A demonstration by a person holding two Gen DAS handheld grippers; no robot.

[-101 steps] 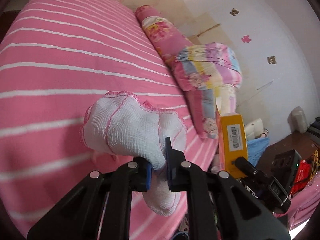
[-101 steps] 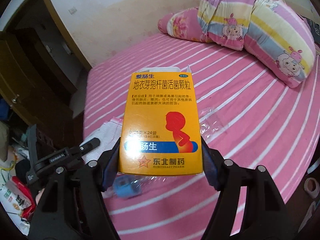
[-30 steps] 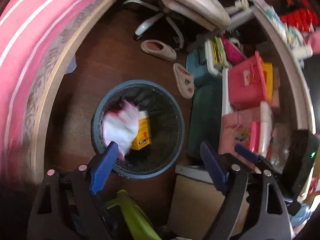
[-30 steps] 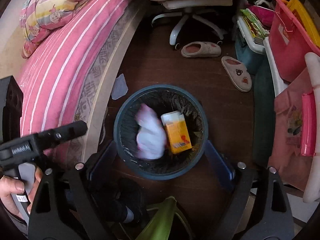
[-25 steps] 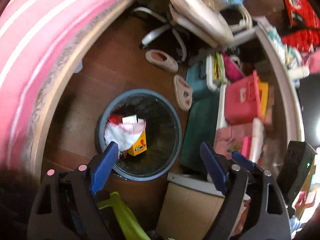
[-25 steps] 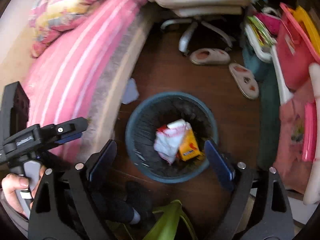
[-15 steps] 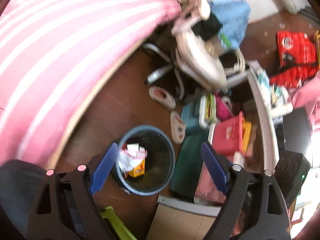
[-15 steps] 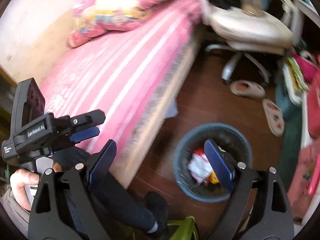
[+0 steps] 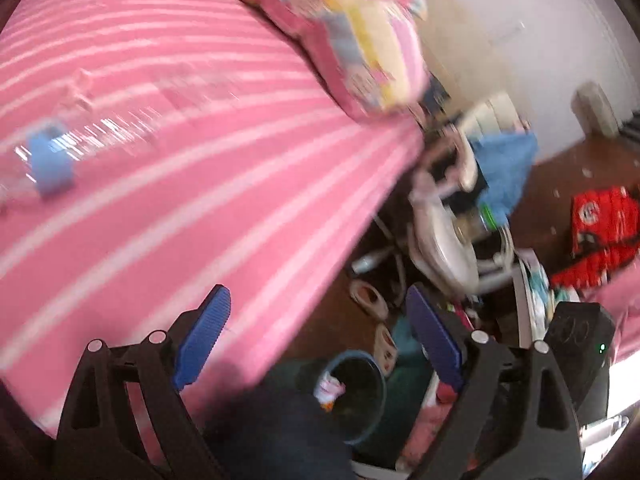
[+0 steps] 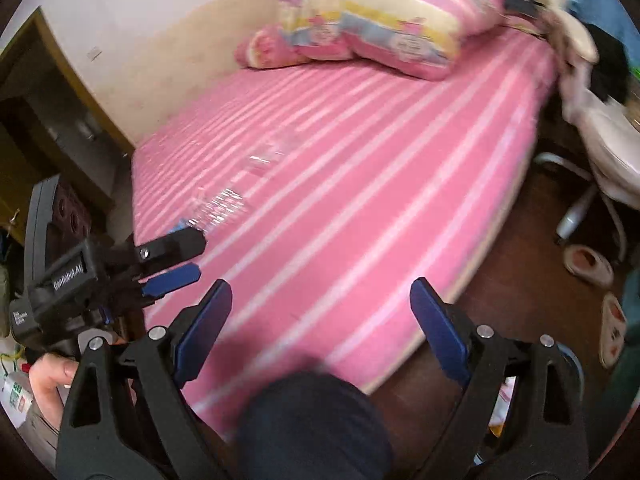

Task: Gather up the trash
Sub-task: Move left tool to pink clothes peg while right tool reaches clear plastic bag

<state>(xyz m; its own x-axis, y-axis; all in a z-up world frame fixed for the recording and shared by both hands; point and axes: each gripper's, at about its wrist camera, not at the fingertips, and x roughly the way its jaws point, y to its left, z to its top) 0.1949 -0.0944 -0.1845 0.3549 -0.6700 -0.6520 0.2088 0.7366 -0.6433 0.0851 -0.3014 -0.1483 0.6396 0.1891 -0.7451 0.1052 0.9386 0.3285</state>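
The clear bottle (image 9: 80, 148) with its blue label lies on the bed (image 9: 200, 200), near the bed's left edge as the left wrist view shows it, and we take it for the next piece of trash. Its long axis seems to run slantwise across the stripes, though blur smears its outline. From our left gripper (image 9: 316, 340) the bottle lies ahead and well off to the left; its jaws have just been opening, stand wide, and hold nothing. In the right wrist view the bottle (image 10: 218, 204) sits just beyond the left gripper (image 10: 168, 264), well apart from our right gripper (image 10: 320, 328), whose jaws are also wide and empty. We judge the left hand the nearer. The bin (image 9: 354, 394) stands on the floor beside the bed.
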